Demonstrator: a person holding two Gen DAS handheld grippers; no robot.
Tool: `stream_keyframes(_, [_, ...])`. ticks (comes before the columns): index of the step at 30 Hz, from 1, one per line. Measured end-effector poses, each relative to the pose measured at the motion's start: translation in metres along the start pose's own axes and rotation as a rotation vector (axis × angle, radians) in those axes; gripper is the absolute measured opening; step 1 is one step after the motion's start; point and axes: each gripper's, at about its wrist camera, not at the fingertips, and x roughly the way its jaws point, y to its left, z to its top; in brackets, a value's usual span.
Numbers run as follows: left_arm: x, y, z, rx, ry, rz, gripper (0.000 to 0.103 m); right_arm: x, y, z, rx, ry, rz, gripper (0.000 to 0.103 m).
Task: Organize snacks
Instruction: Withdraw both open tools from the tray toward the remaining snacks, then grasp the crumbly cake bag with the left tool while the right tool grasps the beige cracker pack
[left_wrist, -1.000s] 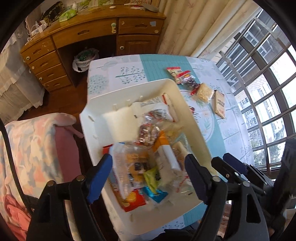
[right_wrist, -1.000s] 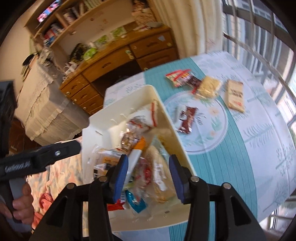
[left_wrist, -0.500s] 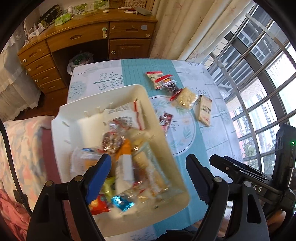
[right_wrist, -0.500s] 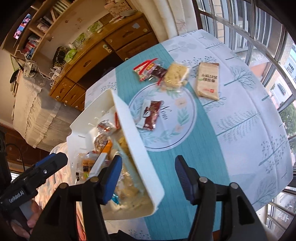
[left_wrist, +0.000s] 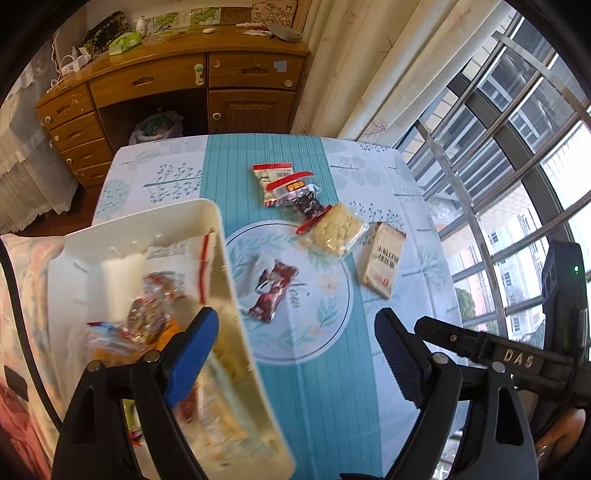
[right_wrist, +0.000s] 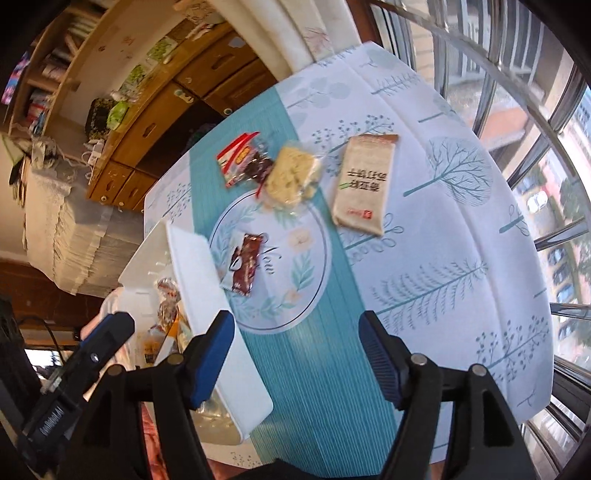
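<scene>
Where curtains hang, patterned tablecloth (left_wrist: 369, 406).

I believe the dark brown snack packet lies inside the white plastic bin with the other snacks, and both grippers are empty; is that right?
Not quite. The dark brown snack packet lies on the patterned tablecloth, just outside the white plastic bin, as the right wrist view shows. The left gripper and right gripper are indeed empty.
</scene>
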Motion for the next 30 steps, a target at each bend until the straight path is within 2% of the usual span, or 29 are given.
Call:
stream_keyframes(10, [0.068, -0.034, 0.029, -0.031, 0.053, 0.015, 0.089, 0.02, -0.038, 0.068, 0.105, 0.097, -0.038, 0.071])
stream_keyframes(20, [0.147, -0.046, 0.056, -0.058, 0.102, 0.051, 0.091, 0.055, -0.062, 0.126, 0.193, 0.175, -0.056, 0.071])
stream_keyframes(25, [0.179, -0.059, 0.063, -0.025, 0.102, 0.078, 0.091, 0.075, -0.071, 0.147, 0.226, 0.215, -0.114, 0.071])
stream_keyframes(30, [0.201, -0.074, 0.066, 0.051, 0.089, 0.123, 0.091, 0.094, -0.075, 0.162, 0.218, 0.248, -0.14, 0.071])
